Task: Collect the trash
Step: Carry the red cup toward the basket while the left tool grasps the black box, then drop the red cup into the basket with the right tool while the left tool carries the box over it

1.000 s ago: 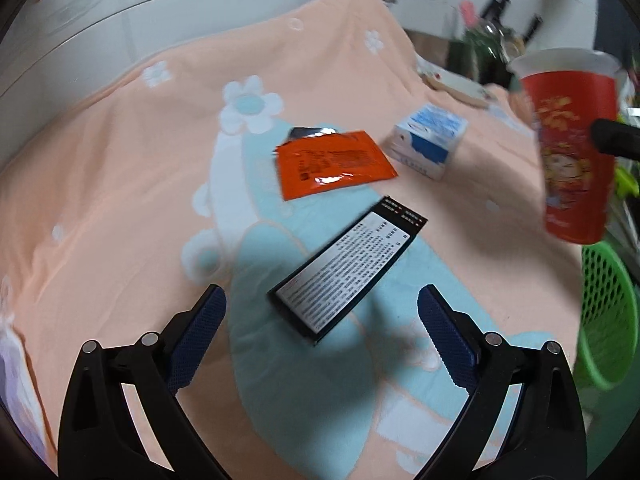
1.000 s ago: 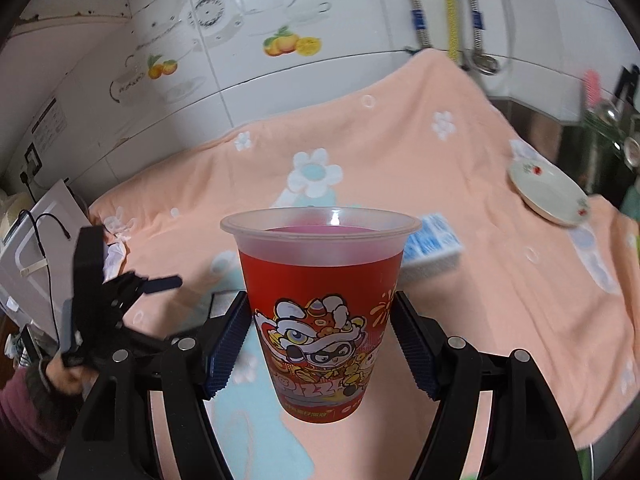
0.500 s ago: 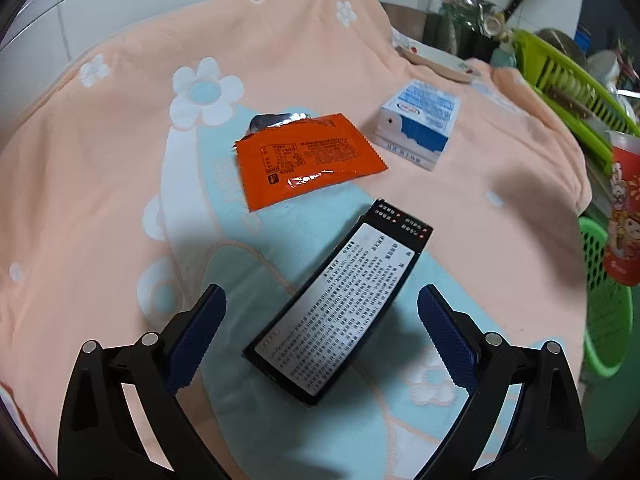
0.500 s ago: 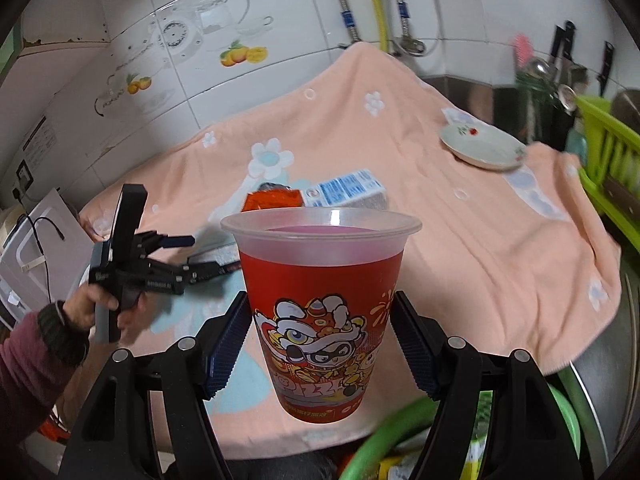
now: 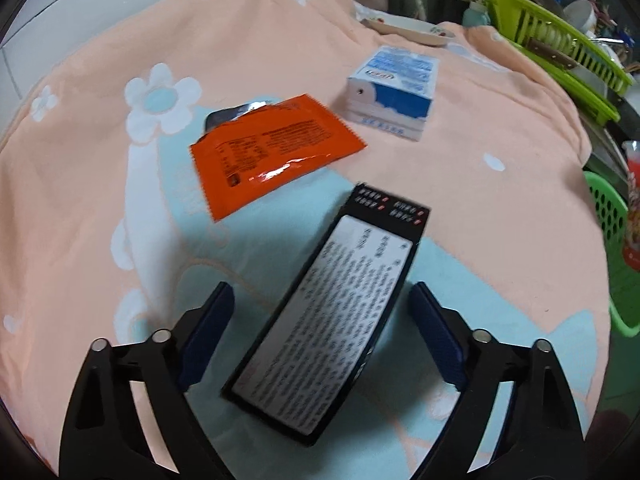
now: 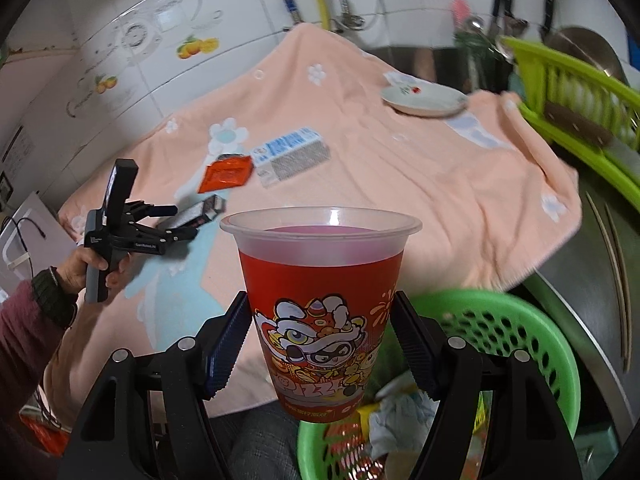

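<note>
My left gripper is open, its fingers on either side of a flat black box with a white text label lying on the peach flowered cloth. Beyond it lie an orange foil wrapper and a blue-and-white carton. My right gripper is shut on a red plastic cup with a cartoon lion, held above a green basket that holds trash. The right wrist view also shows the left gripper, the black box, the wrapper and the carton.
A white plate sits at the cloth's far end. A lime-green dish rack stands to the right, with utensils behind it. The green basket also shows at the right edge of the left wrist view. A tiled wall lies behind.
My left gripper has moved forward and down until its fingers flank the black box. My right gripper has carried the cup to the right, off the cloth and over the green basket.
</note>
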Demonstrator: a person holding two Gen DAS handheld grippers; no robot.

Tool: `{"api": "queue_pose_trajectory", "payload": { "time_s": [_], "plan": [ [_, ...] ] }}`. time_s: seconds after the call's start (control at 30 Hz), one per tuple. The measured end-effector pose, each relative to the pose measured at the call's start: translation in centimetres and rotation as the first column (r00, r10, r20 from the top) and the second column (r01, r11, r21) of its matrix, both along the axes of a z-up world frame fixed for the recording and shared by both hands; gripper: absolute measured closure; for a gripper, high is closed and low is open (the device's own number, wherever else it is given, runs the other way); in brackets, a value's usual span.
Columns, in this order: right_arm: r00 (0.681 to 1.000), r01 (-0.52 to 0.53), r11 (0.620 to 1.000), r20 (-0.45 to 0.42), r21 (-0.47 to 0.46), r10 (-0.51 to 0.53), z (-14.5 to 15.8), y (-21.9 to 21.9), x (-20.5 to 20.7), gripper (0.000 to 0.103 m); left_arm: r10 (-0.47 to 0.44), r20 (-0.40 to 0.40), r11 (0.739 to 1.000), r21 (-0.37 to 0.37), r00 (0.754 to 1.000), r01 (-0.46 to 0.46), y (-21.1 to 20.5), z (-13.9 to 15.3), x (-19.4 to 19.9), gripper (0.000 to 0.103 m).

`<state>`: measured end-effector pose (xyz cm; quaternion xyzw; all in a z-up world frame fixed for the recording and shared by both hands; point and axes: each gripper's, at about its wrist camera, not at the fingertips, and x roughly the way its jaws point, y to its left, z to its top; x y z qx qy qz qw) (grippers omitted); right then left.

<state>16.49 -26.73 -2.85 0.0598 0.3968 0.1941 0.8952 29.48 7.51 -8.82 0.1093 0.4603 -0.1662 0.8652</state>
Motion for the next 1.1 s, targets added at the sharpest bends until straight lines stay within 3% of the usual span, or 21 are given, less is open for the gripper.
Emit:
{"api": "queue_pose_trajectory", "payload": {
  "time_s": [0.27,0.47,0.8,1.1],
  "plan": [
    [0.997,0.08,0.997,-0.024,0.008,-0.08,-1.4,-2.8,-1.4,0.035,-0.017,0.007,0.999,-0.041,1.0,0.017,-0.7,0.0,0.1,0.041],
    [0.992,0.118,0.993,-0.037,0.024,-0.117,-2.0,-4.1,-2.1,0.035,-0.019,0.013,0.999,-0.029,1.0,0.019,-1.3,0.3,-0.7,0.055],
    [0.981,0.192,0.981,-0.026,-0.002,-0.192,-2.5,-6.5,-3.6,0.035,-0.013,0.034,0.996,-0.09,0.999,0.016,-3.0,1.5,-3.2,0.056],
    [0.957,0.277,0.956,-0.065,-0.095,-0.284,-4.6,-9.1,-4.2,0.035,-0.087,0.087,0.981,-0.168,0.992,0.101,-6.9,4.0,-6.3,0.056]
  ]
}}
